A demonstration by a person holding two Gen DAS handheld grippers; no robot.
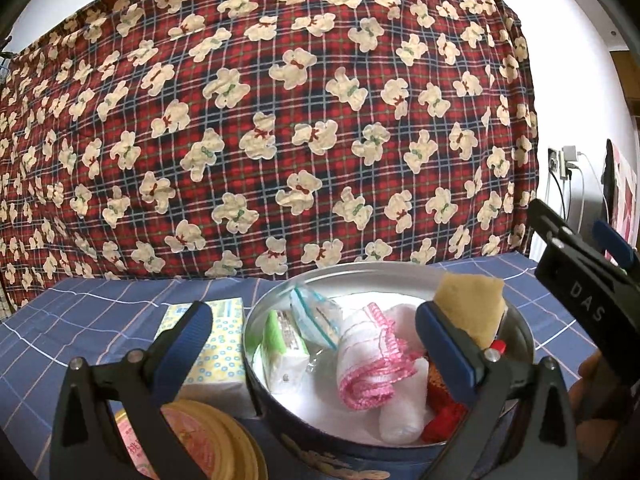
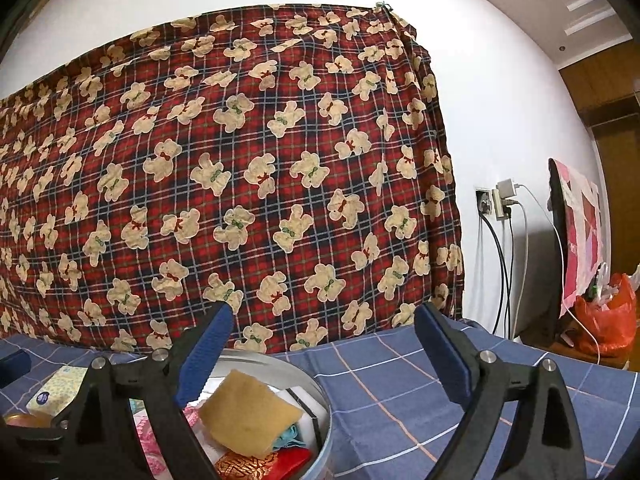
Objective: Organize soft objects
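Right claw (image 2: 324,356) released, jaws wide, nothing between them; yellow sponge (image 2: 250,414) lies just below its left finger, propped on the round tin's (image 2: 320,396) rim. Left claw (image 1: 316,354) also released, spanning the tin's near-left wall.

Judgement: nudge the sponge flat before the next pick.

Sponge porous, blocky. Pink-edged cloth (image 1: 368,364) rolled, waffled. Tissue pack (image 1: 218,354) left of the tin: glossy film.

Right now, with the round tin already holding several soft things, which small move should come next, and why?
Probably bring the open left gripper toward the tissue pack beside the round tin. The yellow sponge and the pink-edged cloth already sit inside, and the right gripper is open and empty, while the pack lies outside on the blue checked cloth.
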